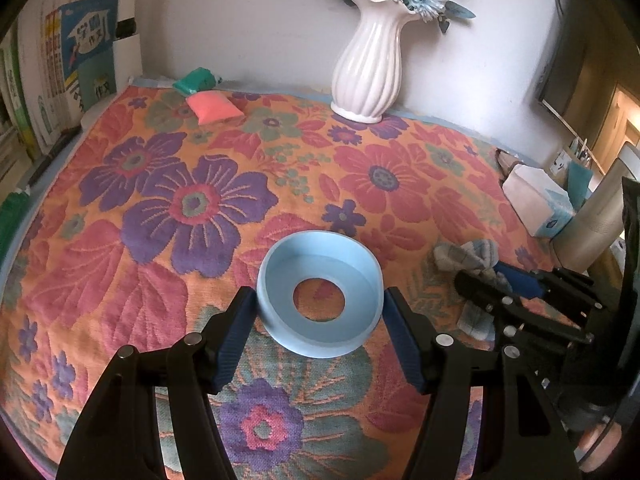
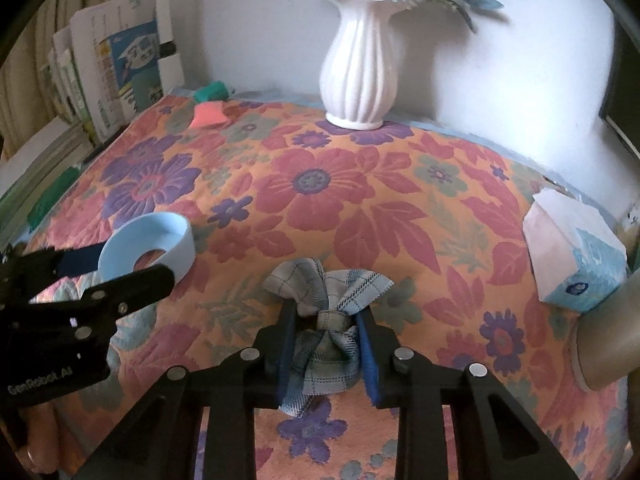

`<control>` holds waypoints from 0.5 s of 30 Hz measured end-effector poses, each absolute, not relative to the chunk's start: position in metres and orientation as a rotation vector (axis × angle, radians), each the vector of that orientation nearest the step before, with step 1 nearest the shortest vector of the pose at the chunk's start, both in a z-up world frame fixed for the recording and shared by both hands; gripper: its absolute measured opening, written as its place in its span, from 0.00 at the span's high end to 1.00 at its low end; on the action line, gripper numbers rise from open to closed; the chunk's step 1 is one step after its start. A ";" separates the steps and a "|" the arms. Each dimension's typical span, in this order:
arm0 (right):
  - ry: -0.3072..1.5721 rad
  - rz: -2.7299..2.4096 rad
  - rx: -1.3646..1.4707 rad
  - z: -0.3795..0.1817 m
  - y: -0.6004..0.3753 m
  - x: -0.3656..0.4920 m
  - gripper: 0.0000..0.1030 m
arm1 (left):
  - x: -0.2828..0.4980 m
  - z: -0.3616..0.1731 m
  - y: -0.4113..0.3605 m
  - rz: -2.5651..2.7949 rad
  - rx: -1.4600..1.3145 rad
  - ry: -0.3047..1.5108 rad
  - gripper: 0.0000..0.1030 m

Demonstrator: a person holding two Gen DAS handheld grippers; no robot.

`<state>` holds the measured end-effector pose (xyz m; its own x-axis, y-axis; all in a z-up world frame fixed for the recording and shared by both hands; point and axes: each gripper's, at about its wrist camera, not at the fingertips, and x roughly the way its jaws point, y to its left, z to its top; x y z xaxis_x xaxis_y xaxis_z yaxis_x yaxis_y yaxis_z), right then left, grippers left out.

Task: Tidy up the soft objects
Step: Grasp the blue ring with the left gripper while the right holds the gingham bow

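With the right gripper (image 2: 326, 344) pinching the plaid cloth (image 2: 325, 336) at its knot, lift it clear and carry it left into the blue ring (image 2: 150, 246) clamped in the left gripper (image 1: 320, 320).

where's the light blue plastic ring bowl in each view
Left wrist: the light blue plastic ring bowl sits low centre, tilted, between the left gripper jaws.
Right wrist: the bowl is at mid left, beside the left gripper.
Shared landmark: the ribbed white ceramic vase at the back edge of the table.

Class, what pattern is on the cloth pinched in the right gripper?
The cloth has a blue-grey plaid check, clearest in the right wrist view.
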<state>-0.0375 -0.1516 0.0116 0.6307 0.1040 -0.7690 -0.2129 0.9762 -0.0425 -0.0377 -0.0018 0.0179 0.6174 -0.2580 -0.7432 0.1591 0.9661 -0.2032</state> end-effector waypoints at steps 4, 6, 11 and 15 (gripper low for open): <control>0.852 0.171 -0.087 0.015 -0.160 -0.037 0.73 | -0.037 0.017 -0.001 -0.244 -0.124 0.877 0.39; 0.852 0.175 -0.079 0.015 -0.161 -0.037 0.73 | -0.037 0.018 -0.001 -0.245 -0.126 0.876 0.39; 0.843 0.170 -0.089 0.016 -0.160 -0.038 0.73 | -0.038 0.018 -0.001 -0.245 -0.129 0.875 0.39; 0.828 0.161 -0.053 0.019 -0.167 -0.039 0.73 | -0.038 0.018 -0.001 -0.245 -0.127 0.873 0.39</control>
<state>-0.0391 -0.1672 0.0189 0.6649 0.1224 -0.7369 -0.1634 0.9864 0.0164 -0.0378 -0.0007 0.0176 0.6168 -0.2640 -0.7415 0.1607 0.9645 -0.2098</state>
